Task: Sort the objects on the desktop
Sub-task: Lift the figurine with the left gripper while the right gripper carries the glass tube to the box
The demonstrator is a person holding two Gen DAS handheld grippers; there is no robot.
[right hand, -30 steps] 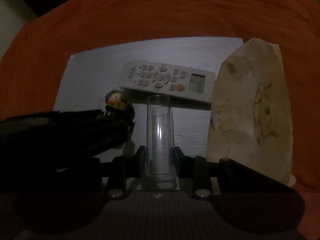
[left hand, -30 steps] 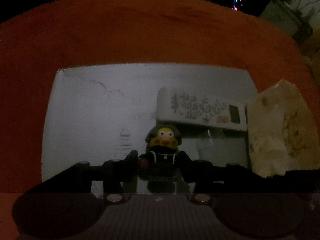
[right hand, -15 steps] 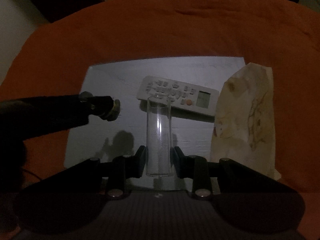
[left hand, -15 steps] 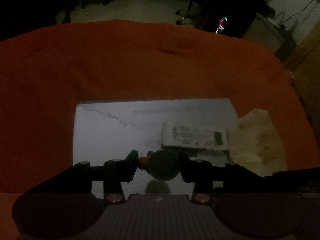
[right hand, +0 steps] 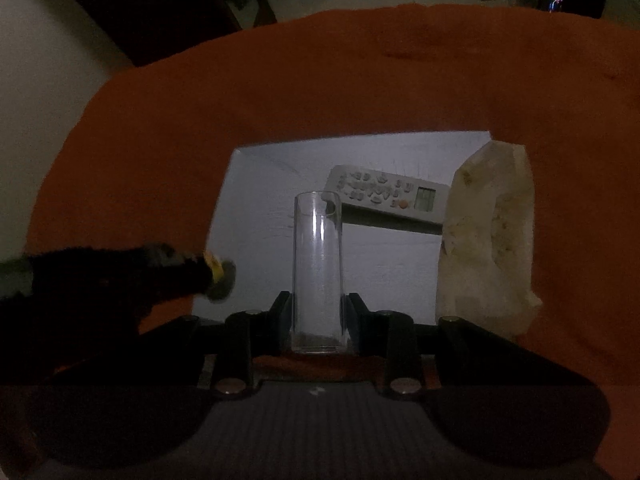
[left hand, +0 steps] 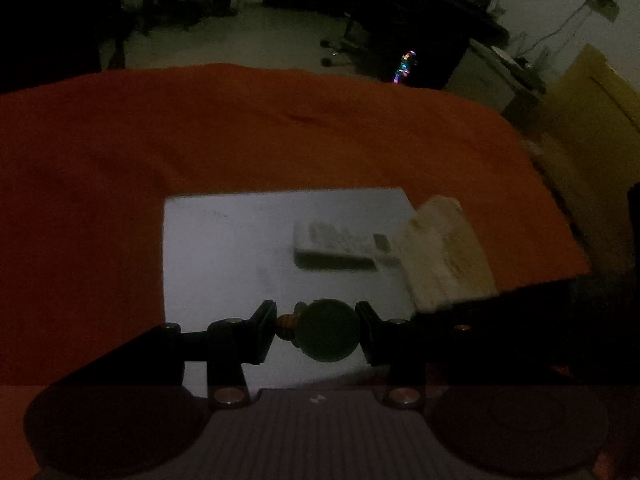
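Note:
My left gripper (left hand: 316, 330) is shut on a small duck figurine (left hand: 326, 330) with a dark green helmet, held in the air above the white board (left hand: 224, 248). In the right wrist view the left gripper (right hand: 218, 280) shows at the left with the figurine (right hand: 216, 270) at its tip. My right gripper (right hand: 318, 316) is shut on a tall clear glass (right hand: 318, 268), held upright over the board's near edge. A white remote (right hand: 386, 196) lies on the board (right hand: 260, 200); it also shows in the left wrist view (left hand: 340, 246).
A crumpled cream paper bag (right hand: 488, 240) stands at the board's right edge, also visible from the left wrist (left hand: 444, 248). An orange cloth (right hand: 280, 80) covers the table around the board. Dark room furniture lies beyond the table's far edge.
Both grippers have risen and pulled back from the board. The figurine left the board's surface in my left gripper and tipped forward. The glass rose with my right gripper.

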